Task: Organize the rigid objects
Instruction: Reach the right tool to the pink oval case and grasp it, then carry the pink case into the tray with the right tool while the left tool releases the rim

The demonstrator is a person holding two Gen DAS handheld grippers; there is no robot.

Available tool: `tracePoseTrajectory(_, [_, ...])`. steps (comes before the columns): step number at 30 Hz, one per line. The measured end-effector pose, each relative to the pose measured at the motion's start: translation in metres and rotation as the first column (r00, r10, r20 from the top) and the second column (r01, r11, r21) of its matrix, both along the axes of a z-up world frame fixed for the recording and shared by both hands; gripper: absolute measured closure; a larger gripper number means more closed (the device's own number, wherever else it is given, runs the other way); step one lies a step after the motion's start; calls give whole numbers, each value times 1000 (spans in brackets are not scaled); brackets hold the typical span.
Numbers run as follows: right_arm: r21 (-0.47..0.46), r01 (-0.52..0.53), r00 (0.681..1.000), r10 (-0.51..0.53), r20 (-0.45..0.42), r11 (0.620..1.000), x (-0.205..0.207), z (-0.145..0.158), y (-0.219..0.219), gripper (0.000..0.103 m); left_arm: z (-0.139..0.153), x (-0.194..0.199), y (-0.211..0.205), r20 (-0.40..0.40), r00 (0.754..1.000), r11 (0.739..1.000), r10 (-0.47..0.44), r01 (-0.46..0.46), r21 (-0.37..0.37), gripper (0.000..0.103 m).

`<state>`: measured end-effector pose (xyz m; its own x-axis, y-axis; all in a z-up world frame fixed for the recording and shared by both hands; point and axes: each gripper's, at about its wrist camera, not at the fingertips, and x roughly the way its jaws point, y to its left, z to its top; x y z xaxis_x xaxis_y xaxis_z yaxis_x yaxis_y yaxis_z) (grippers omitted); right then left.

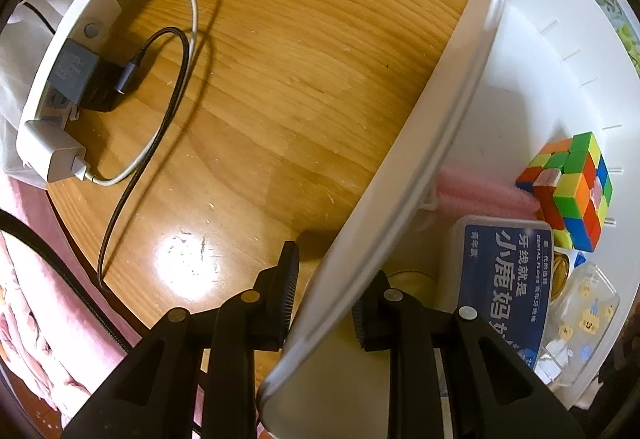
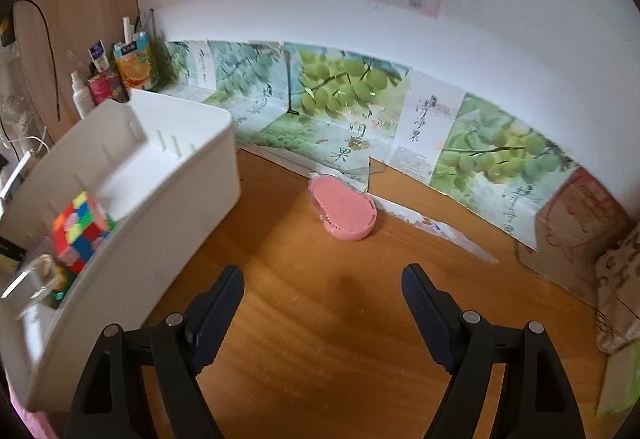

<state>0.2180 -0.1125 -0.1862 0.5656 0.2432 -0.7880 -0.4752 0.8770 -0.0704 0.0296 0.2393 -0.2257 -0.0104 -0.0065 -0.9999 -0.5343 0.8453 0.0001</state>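
A pink brush [image 2: 345, 214] lies on the wooden desk [image 2: 320, 319], beyond the right gripper's [image 2: 323, 313] wide-apart jaws.

One white plastic storage bin [image 2: 180, 175] holds one multicoloured puzzle cube [image 1: 572, 187], one blue-labelled floss box [image 1: 508, 279] and one clear printed case [image 1: 584, 303]; one pink oval brush [image 2: 344, 215] lies outside, plus two chargers on one white power strip [image 1: 52, 79].

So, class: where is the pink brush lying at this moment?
In the right wrist view, the pink brush lies on the wooden table near the fruit posters, right of the white bin.
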Motion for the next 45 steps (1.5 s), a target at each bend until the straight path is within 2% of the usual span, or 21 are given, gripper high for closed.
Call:
tracePoseTrajectory(4, [-7, -5, 999, 5, 40, 1000, 21, -18, 4, 21, 2, -1, -2, 0, 1000, 1000, 11, -11, 8, 78])
tracePoseTrajectory(12, [17, -38, 998, 37, 53, 999, 56, -38, 14, 21, 3, 2, -3, -8, 999, 999, 43, -43, 27, 77])
tracePoseTrajectory(18, [23, -58, 998, 58, 19, 998, 71, -52, 23, 21, 3, 4, -2, -34, 997, 997, 63, -62, 35, 77])
tracePoseTrajectory(28, [41, -62, 998, 63, -5, 997, 91, -53, 31, 22, 0, 9, 0, -79, 995, 998, 55, -52, 32, 77])
tracePoseTrajectory(33, [47, -27, 999, 29, -32, 999, 100, -55, 33, 37, -2, 15, -1, -104, 994, 999, 39, -38, 18, 77])
tracePoseTrajectory(36, [50, -7, 1000, 9, -26, 999, 102, -54, 32, 44, -3, 21, -1, -114, 993, 1000, 21, -20, 9, 77])
tracePoseTrajectory(45, [47, 34, 999, -33, -22, 998, 99, -54, 34, 44, 5, 46, 3, -112, 992, 998, -64, 61, -31, 77])
